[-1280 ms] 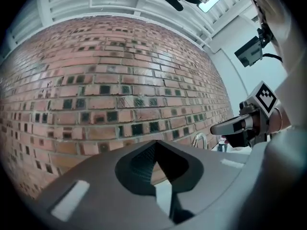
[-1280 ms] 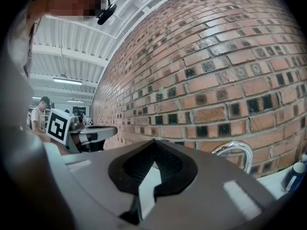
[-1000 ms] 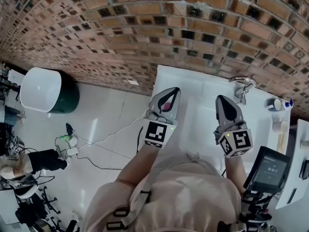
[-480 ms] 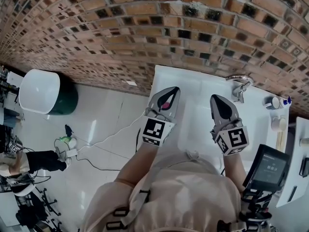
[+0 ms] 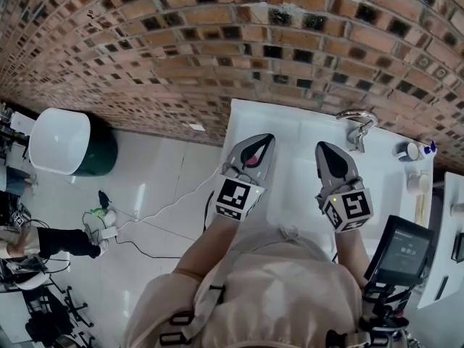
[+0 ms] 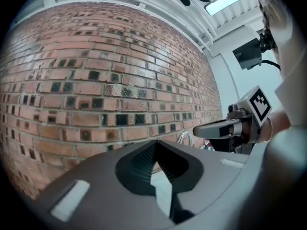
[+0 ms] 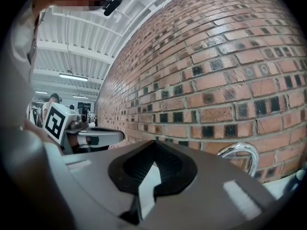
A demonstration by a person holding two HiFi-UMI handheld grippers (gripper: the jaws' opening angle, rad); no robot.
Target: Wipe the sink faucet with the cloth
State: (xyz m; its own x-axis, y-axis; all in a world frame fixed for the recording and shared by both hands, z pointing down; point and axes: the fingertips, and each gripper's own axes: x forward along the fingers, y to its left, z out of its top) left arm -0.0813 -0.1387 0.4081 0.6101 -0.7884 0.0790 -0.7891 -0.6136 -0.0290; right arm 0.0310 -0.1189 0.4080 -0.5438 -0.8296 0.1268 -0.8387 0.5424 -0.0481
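Note:
The chrome faucet stands at the far right rim of the white sink, against the brick wall. My left gripper hovers over the sink's left part, shut, with nothing between its jaws. My right gripper is level beside it, short of the faucet, also shut and empty. The faucet's curved spout shows just right of the right gripper's tips, and smaller past the left one. No cloth shows in any view.
Small bottles stand on the sink's right ledge. A dark device with a screen sits at the near right. On the tiled floor to the left are a white and green bin and cables.
Both grippers stay shut and keep their place over the sink; the right one has edged slightly left. The head view has shifted a little.

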